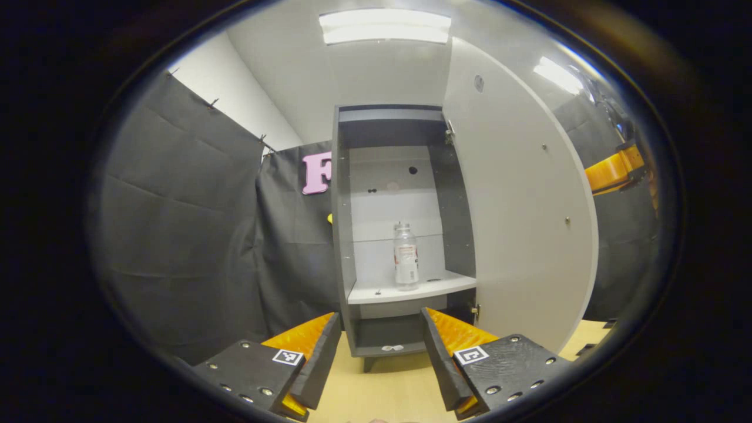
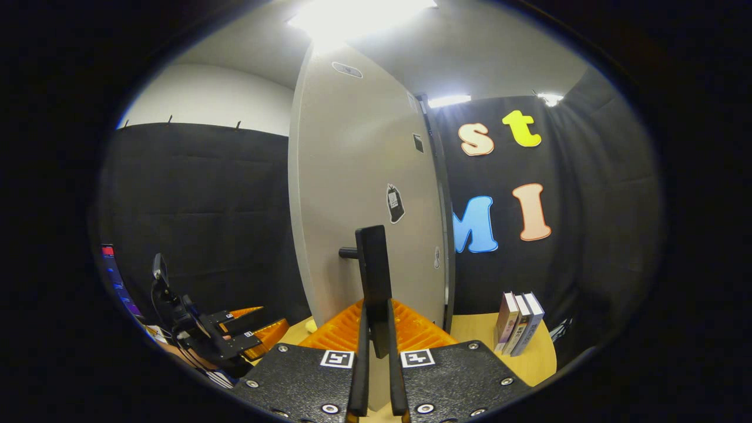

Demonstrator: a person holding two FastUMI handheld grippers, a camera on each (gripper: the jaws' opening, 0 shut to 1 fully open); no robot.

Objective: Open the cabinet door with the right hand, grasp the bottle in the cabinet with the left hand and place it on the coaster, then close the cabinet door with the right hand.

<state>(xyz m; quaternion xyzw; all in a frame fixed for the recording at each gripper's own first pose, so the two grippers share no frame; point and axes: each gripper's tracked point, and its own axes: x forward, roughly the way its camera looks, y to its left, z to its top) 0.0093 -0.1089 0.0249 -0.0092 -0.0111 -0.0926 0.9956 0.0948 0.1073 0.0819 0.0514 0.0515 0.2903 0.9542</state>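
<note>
Clear plastic bottle (image 1: 406,257) stands upright on the smooth pale shelf (image 1: 411,288) inside the open cabinet (image 1: 343,235). Left gripper (image 1: 380,329), fingers spread, hangs before it. Right gripper (image 2: 376,329) is clamped on the flat dark handle (image 2: 373,264) of the matte door (image 2: 352,194). Books (image 2: 518,323) lean nearby on the wooden table (image 2: 540,358).

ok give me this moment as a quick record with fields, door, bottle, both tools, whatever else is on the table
cabinet door: swung wide open
door handle: clamped between the right tool fingers
bottle: upright on the cabinet shelf, untouched
left tool: open, pointed at the cabinet, short of the bottle
books: standing on the table beside the cabinet
task stage: door opened, bottle not yet grasped
</note>
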